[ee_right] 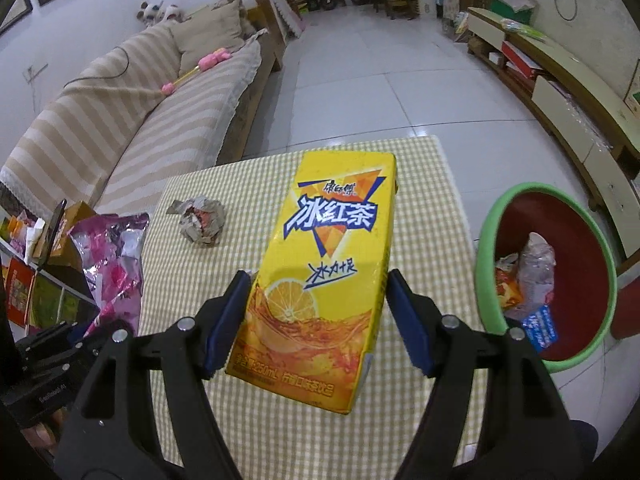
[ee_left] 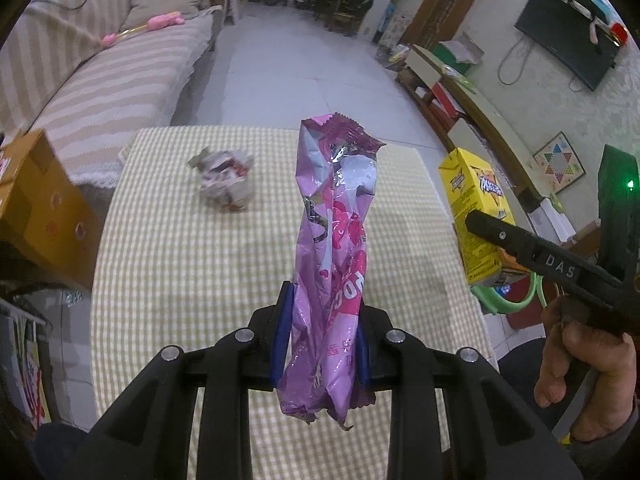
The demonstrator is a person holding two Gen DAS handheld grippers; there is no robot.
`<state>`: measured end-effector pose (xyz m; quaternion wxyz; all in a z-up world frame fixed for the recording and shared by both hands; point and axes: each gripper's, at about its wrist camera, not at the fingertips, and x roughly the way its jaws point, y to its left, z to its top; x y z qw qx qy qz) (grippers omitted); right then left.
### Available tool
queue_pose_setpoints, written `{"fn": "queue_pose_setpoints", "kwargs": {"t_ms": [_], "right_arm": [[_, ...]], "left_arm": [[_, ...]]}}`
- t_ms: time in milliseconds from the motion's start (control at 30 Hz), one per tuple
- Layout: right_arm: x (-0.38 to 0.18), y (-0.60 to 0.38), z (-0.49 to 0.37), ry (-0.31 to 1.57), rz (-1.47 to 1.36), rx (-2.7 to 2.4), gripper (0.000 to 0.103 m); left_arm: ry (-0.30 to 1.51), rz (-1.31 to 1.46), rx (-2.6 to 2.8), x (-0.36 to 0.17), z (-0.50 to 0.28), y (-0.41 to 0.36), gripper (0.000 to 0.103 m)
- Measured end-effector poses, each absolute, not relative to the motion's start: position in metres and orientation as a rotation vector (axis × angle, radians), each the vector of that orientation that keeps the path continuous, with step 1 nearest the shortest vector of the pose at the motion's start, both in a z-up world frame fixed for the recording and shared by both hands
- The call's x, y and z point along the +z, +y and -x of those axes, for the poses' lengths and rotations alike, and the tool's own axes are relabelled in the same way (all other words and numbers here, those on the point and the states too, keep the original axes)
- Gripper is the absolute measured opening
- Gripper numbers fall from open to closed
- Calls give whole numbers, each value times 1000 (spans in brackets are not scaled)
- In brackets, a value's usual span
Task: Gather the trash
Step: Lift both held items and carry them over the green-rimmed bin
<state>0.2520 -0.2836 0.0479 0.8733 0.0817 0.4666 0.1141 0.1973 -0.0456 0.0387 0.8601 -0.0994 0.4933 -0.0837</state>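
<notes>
My left gripper (ee_left: pixel 320 320) is shut on a pink snack wrapper (ee_left: pixel 336 232) and holds it upright above the checked table (ee_left: pixel 180 260). The wrapper also shows in the right wrist view (ee_right: pixel 116 256). My right gripper (ee_right: pixel 316 300) is shut on a yellow iced-tea carton (ee_right: pixel 324 264) and holds it above the table; the carton also shows in the left wrist view (ee_left: pixel 476 208). A crumpled paper ball (ee_left: pixel 226 178) lies on the table's far left part and also shows in the right wrist view (ee_right: pixel 200 220).
A red bin with a green rim (ee_right: pixel 488 240) stands on the floor right of the table, with several bits of trash inside. A striped sofa (ee_left: pixel 100 80) is at the left, a cardboard box (ee_left: pixel 36 200) beside the table, a TV cabinet (ee_right: pixel 560 88) at the right.
</notes>
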Motion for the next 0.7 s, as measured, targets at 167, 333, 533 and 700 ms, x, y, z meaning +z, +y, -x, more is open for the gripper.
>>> {"fn": "queue_pose_setpoints", "kwargs": {"t_ms": [167,333,533,700], "right_arm": [[50,-312,-251,963,-195,206,67],[53,-348,-251,947,-225,168,67],[56,-388,-250,931,-256,114,67],[57,-428,-248,921,-283,63,67]], "left_arm": [[1025,176,-226,49,-210,-76,24],[1027,174,-288,56,-223,-106,24],[1038,149,-364,60,-237,-154,24],[1047,131,-426,59,-247,-191,24]]}}
